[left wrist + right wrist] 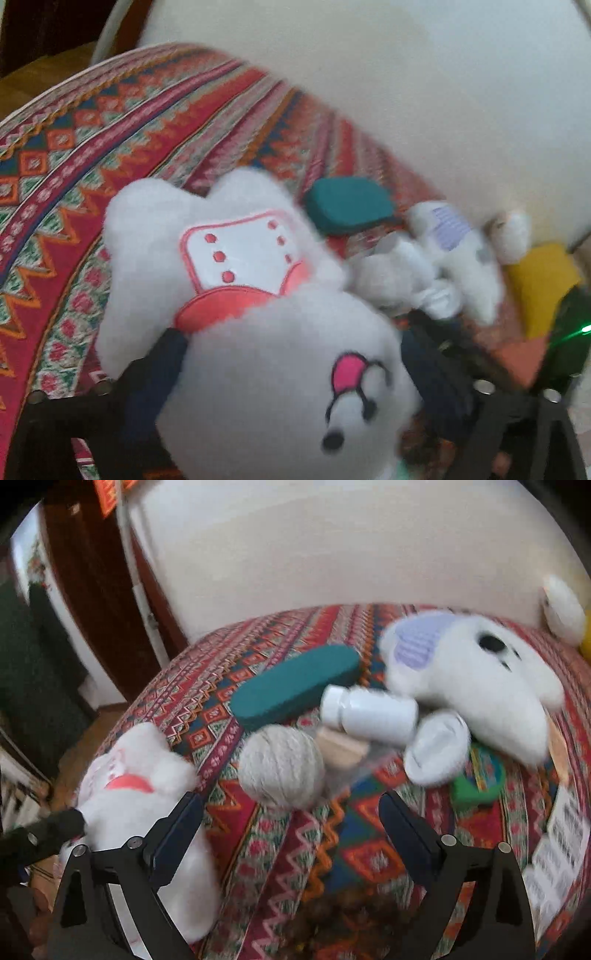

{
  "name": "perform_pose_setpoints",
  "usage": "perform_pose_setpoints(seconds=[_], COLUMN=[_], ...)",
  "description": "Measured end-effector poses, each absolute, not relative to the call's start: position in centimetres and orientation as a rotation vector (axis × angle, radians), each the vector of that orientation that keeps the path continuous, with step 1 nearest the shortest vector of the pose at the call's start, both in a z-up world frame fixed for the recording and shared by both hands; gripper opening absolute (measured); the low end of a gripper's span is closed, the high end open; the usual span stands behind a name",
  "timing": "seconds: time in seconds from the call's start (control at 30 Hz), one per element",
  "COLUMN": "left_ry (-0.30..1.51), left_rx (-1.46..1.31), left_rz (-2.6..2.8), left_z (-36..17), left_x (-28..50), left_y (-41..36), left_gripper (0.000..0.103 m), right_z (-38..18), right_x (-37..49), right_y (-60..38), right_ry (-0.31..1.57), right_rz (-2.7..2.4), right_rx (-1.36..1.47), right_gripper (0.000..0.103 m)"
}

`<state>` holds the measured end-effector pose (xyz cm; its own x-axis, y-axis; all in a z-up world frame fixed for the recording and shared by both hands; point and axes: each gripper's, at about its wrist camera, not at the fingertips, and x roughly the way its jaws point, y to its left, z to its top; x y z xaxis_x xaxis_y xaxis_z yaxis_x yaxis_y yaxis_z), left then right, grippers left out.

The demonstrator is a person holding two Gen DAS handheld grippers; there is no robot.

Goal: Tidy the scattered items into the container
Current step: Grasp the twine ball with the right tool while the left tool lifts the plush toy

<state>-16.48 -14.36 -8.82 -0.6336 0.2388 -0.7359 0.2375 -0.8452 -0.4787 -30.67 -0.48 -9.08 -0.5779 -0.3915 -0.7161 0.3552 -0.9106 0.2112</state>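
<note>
White plush fills the left wrist view: a toy dog with a pink collar [255,295] sits clamped between the dark fingers of the left hand-held gripper [291,365], its head toward the camera. In the right wrist view the same toy [136,794] appears at the near-left edge of the patterned cloth [280,849], with the left tool's finger against it.

The right hand-held gripper [291,812] is spread wide and empty, its jaws framing a grey yarn ball [282,768] just ahead. Beyond lie a teal case [295,686], a white bottle [369,712] on its side, a second white plush toy [469,679], a white cup-like piece [436,746] and a green item [480,779], packed close together.

Step in hand, as judged: one toy is picked up and awaits transfer; the yarn ball looks the likely next target. No container is visible in either view, so the carry direction cannot be told.

Room: the cloth is bare near the right tool and falls away at left; a pale wall [332,554] closes the far side. The clutter behind the ball leaves little margin for overshoot.
</note>
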Motion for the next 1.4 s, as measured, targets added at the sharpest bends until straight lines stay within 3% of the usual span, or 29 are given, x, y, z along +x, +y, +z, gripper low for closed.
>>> perform_pose_setpoints(seconds=[0.17, 0.27, 0.37, 0.63, 0.7, 0.8, 0.87, 0.97, 1.4], left_ry=[-0.802, -0.736, -0.771, -1.363, -1.431, -1.413, -1.359, -1.279, -1.064], left_rx=[-1.369, -1.341, -1.337, -1.468, -1.444, -1.415, -1.383, -1.320, -0.851], left_rz=[2.683, 2.700, 2.664, 2.305, 2.205, 2.246, 2.319, 2.406, 2.752], left_z=[-10.0, -10.5, -11.1, -13.8, -15.3, -15.2, -14.2, -12.5, 0.1], left_x=[-18.2, -18.8, -19.1, -17.6, -18.6, -18.8, -18.4, -17.5, -9.4], left_y=[-13.1, -12.2, -12.6, -17.0, -16.9, -16.1, -15.4, -14.3, -11.1], left_gripper=[0.103, 0.103, 0.103, 0.103, 0.103, 0.102, 0.092, 0.088, 0.089], right_z=[-12.0, -12.9, -12.6, -12.1, -12.3, -12.6, -12.4, -11.2, 2.6], right_x=[-34.0, -34.6, -34.2, -33.3, -33.0, -32.3, -31.7, -31.3, -23.5], right_y=[-2.2, -2.4, -1.7, -0.3, -0.6, -1.6, -1.9, -1.2, 3.1], right_ry=[-0.134, -0.144, -0.160, -0.273, -0.269, -0.225, -0.206, -0.238, -0.346], right_rz=[-2.384, -2.362, -2.362, -2.305, -2.289, -2.277, -2.280, -2.294, -2.436], right_rx=[1.255, 1.277, 1.267, 1.303, 1.311, 1.317, 1.306, 1.270, 0.791], right_gripper=[0.096, 0.063, 0.063, 0.063, 0.063, 0.063, 0.063, 0.063, 0.063])
